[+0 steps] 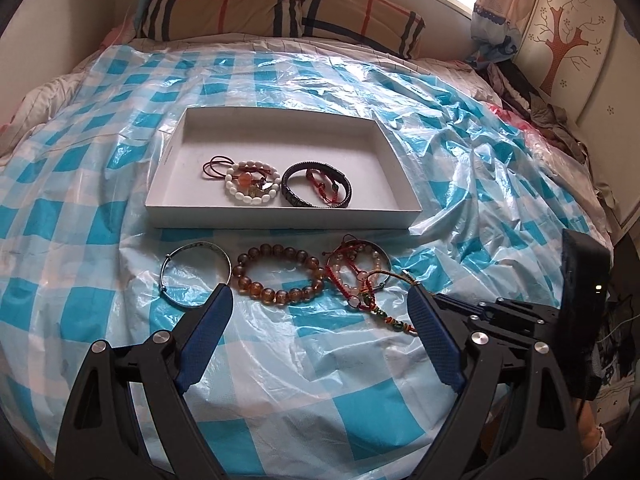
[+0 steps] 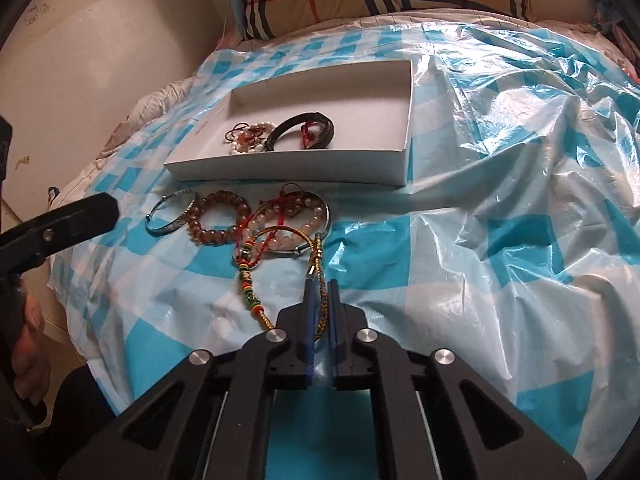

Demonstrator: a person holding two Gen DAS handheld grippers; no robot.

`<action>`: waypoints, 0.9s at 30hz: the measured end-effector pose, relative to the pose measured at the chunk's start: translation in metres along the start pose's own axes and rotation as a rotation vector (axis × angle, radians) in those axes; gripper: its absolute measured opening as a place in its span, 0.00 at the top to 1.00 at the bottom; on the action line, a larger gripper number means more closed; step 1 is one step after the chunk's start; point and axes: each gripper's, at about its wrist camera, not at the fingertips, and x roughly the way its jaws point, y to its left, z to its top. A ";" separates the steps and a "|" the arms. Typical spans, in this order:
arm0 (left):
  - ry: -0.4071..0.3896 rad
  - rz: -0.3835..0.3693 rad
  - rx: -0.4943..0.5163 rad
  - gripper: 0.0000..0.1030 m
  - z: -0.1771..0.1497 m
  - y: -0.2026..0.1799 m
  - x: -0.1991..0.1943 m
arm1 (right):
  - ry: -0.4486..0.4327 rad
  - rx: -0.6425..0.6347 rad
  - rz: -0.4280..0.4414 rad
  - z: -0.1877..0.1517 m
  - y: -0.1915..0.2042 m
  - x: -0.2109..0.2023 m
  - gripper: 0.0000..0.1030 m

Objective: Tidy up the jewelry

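A white tray [image 1: 280, 222] on the bed holds a white bead bracelet [image 1: 252, 184], a black bracelet [image 1: 317, 184] and red cords. In front of it lie a silver bangle [image 1: 196, 274], a brown bead bracelet [image 1: 280, 276], a pink bead bracelet with red cord [image 1: 356, 264] and a multicoloured braided cord [image 2: 256, 280]. My left gripper [image 1: 320, 300] is open and empty just short of the brown bracelet. My right gripper [image 2: 320, 284] is shut on one strand of the braided cord [image 2: 322, 312]; the rest of the cord lies on the sheet.
A blue-and-white checked plastic sheet [image 1: 320, 380] covers the bed. Plaid pillows [image 1: 280, 0] lie at the head. Clothes [image 1: 540, 112] are piled at the right by a wardrobe. A wall [image 2: 80, 80] runs along the bed's left side.
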 end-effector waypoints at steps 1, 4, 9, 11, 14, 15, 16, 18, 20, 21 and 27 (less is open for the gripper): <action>0.009 0.000 0.010 0.18 -0.001 -0.002 0.004 | -0.018 0.014 0.005 -0.003 -0.003 -0.010 0.96; 0.037 -0.008 0.047 0.18 -0.004 -0.017 0.020 | -0.078 0.094 0.039 -0.011 -0.021 -0.046 0.96; 0.069 0.058 0.161 0.18 -0.003 -0.049 0.048 | -0.129 0.164 0.053 -0.023 -0.039 -0.082 0.96; 0.080 0.079 0.165 0.18 0.001 -0.053 0.059 | -0.129 0.168 0.058 -0.024 -0.038 -0.084 0.96; 0.133 0.096 0.175 0.59 0.001 -0.054 0.076 | -0.121 0.166 0.076 -0.024 -0.032 -0.079 0.96; 0.163 0.091 0.166 0.79 0.001 -0.052 0.082 | -0.120 0.167 0.083 -0.024 -0.030 -0.078 0.96; 0.173 0.084 0.158 0.81 0.001 -0.049 0.085 | -0.118 0.167 0.093 -0.024 -0.028 -0.076 0.96; 0.170 0.077 0.155 0.98 0.001 -0.047 0.082 | -0.121 0.161 0.106 -0.025 -0.022 -0.076 0.96; 0.163 0.063 0.164 1.00 0.000 -0.046 0.074 | -0.127 0.153 0.117 -0.025 -0.016 -0.078 0.96; 0.161 0.051 0.161 1.00 0.000 -0.045 0.070 | -0.132 0.148 0.119 -0.025 -0.013 -0.080 0.96; 0.127 -0.021 0.121 1.00 -0.006 -0.034 0.032 | -0.093 0.086 0.041 -0.027 -0.006 -0.076 0.91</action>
